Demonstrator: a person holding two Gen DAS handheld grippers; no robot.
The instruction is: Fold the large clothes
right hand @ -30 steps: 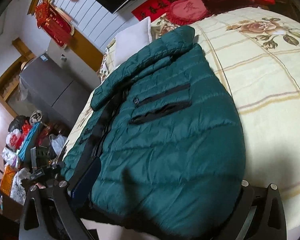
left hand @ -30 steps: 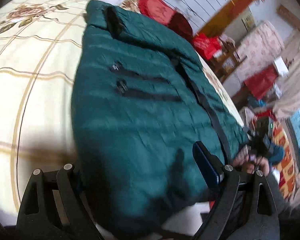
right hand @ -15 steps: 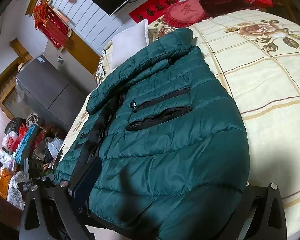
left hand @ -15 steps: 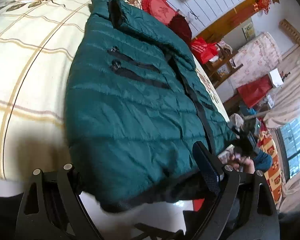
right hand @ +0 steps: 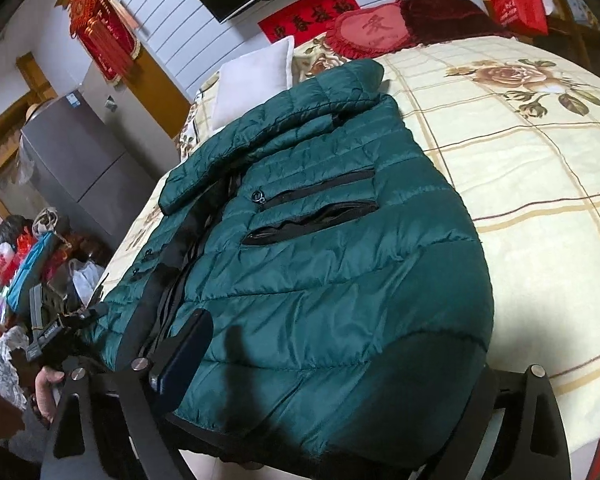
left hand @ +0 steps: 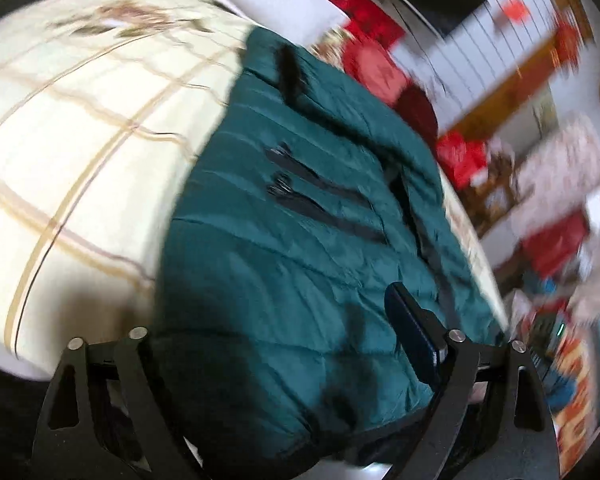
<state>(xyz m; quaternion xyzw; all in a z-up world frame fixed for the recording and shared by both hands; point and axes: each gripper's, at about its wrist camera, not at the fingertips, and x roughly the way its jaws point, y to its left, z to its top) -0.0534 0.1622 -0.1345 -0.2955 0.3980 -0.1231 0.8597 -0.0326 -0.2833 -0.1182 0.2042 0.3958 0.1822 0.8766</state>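
Green quilted: puffer jacket (right hand: 320, 264) lengthwise on bedspread (right hand: 540, 184), collar far from hem.
Grippers: left gripper (left hand: 296, 364), right gripper (right hand: 332, 376) spread wide at hem corners (nothing pinched).

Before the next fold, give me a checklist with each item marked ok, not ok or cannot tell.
1. Jacket lies spread on the bed: ok.
2. Hem sits between the fingers of the left claw: ok, fingers wide apart either side of it.
3. Hem sits between the fingers of the right claw: ok, same wide stance.
4. Either claw has closed on the cloth: not ok, both are open.
5. Sleeve folded in across the chest: ok.
6. Pockets zipped: not ok, the lower one gapes.
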